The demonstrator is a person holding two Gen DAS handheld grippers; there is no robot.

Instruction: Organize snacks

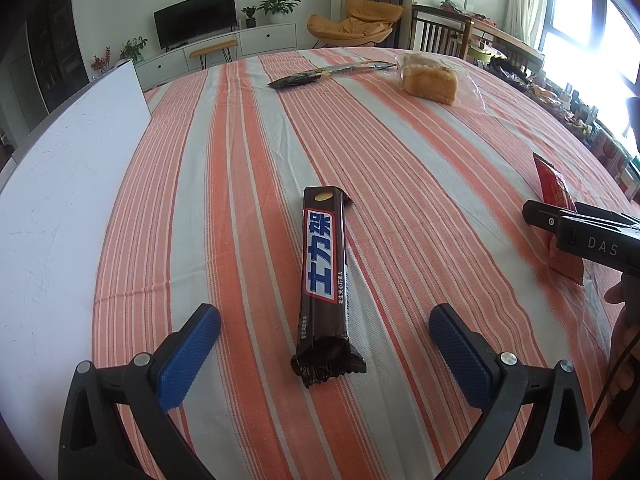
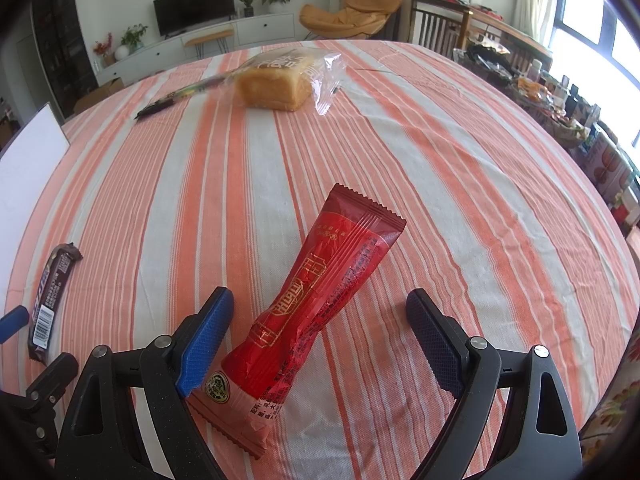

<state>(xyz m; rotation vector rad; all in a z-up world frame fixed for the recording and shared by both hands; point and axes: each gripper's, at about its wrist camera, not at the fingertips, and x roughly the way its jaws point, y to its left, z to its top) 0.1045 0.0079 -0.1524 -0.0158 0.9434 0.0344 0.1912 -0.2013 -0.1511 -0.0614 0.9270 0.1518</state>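
Both tongs stand fully apart and clamp nothing. The left tongs (image 1: 325, 330) straddle the near end of a chocolate bar (image 1: 324, 276), which lies flat on the striped tabletop (image 1: 420, 168) between the two blue pads (image 1: 188, 350), touching neither. The right tongs (image 2: 320, 328) straddle a red snack packet (image 2: 316, 300); its near end lies just beside the left pad, and contact there cannot be confirmed.

Judged step: the pick-up stage, with each snack lined up between open pads and not yet gripped. The next move calls for lowering each pair of tongs onto its wrapper and closing across the narrow width, firmly enough to hold the slippery film without crushing the contents.

Well beyond both tongs lie a wrapped loaf of bread (image 2: 276, 84) and a long dark packet (image 1: 332, 74). A white board (image 1: 60, 184) lies to the left of the left tongs.

No container or sorting place is visible, so the destination is unknown. The red packet is partly hidden behind the right tongs in the left view. The print on the long dark packet is unreadable.
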